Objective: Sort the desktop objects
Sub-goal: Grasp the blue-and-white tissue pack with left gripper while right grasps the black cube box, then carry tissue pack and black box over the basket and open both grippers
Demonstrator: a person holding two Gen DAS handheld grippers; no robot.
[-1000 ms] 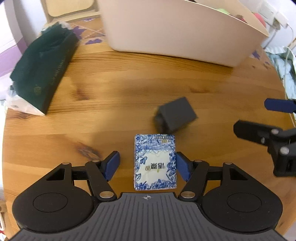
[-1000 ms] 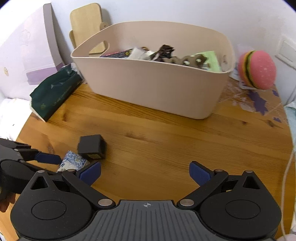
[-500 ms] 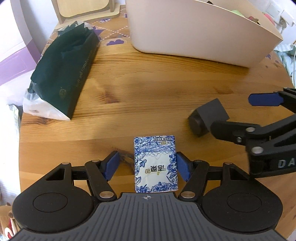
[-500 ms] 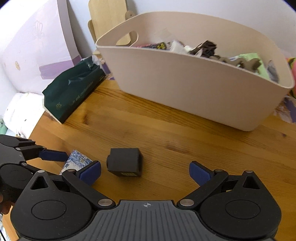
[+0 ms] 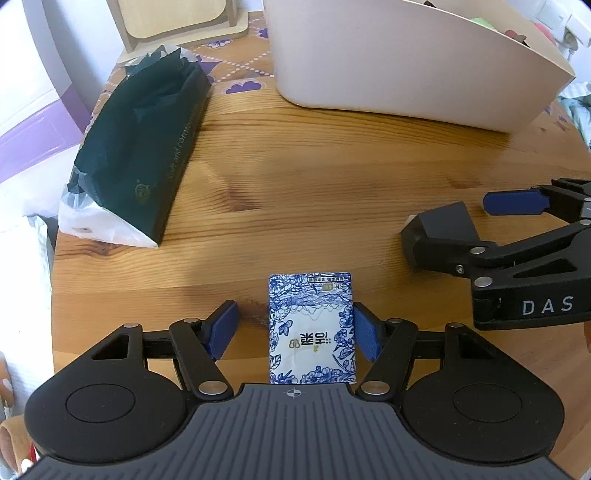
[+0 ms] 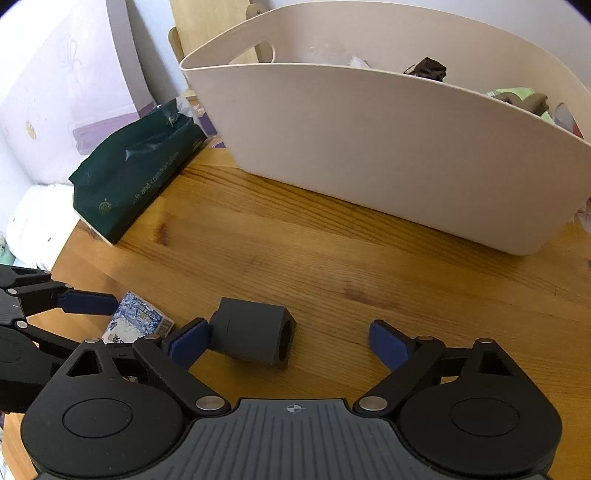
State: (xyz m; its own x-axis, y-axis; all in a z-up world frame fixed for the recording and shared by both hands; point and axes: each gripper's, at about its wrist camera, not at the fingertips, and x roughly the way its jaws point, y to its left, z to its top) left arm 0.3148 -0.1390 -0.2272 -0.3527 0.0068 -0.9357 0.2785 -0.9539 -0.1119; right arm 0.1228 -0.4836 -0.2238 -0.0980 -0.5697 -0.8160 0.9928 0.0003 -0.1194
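Both sets of jaws are spread wide, and neither is pinching anything. The left gripper point(image 5: 293, 330) sits low over the near edge of the wooden counter point(image 5: 332, 192), with a blue-and-white floral tissue packet point(image 5: 312, 328) lying flat between its blue pads. The right pad point(image 5: 365, 332) looks to be touching the packet's edge, though from this angle I can't be sure; the left pad stands clear of it with bare wood between.

To the right, the right gripper point(image 6: 291, 341) is down at the counter around a small dark grey block point(image 6: 255, 334) with a round hole in one face. Its left pad point(image 6: 186, 343) rests against the block's side, while the right pad is well apart from it. In the left wrist view the same block point(image 5: 439, 230) sits partly behind the near finger of the right gripper point(image 5: 491, 229).

Farther back, a large beige basket point(image 6: 388, 147) stands on the counter, holding a jumble of things, among them something dark brown and something pale green. Off to the far left a dark green tissue pack point(image 5: 140, 147) lies near the counter's rim, with torn white plastic at its near end. Behind it, a light wooden stand point(image 5: 177, 18) rests on a purple-patterned mat.
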